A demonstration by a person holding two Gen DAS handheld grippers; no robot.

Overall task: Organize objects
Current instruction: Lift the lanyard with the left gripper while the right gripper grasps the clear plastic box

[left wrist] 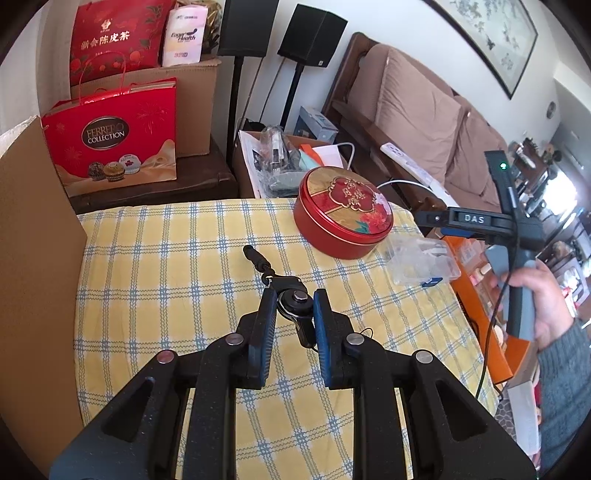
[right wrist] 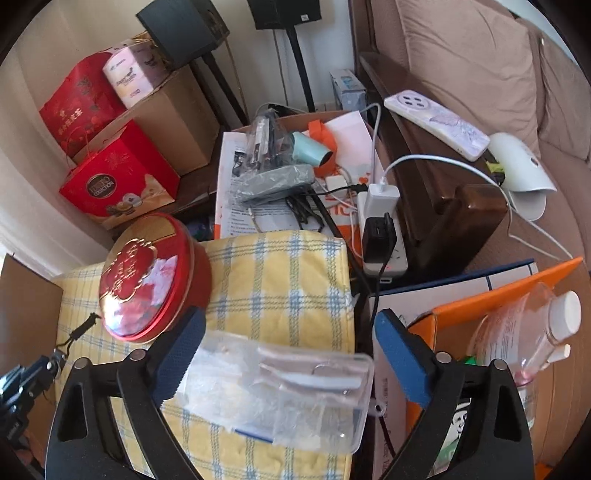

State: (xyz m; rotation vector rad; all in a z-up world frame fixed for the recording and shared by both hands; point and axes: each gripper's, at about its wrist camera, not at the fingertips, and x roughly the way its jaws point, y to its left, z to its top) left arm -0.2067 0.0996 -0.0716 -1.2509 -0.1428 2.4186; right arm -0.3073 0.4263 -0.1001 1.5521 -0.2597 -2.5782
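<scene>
Yellow checked cloth (left wrist: pixel 155 258) covers your work surface. Your left gripper (left wrist: pixel 294 304) pinches a black key fob (left wrist: pixel 295 302), seemingly lifted for sorting. Your right gripper (right wrist: pixel 290 350), jaws spread, hovers over the clear plastic box (right wrist: pixel 295 387) beside the red tin (right wrist: pixel 155 277).

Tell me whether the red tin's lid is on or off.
On. The red tin sits on the checked cloth with its decorated lid seated flush; no gap shows in either view.

Home living room: sofa (left wrist: pixel 417 107), speakers (left wrist: pixel 312 35)
</scene>
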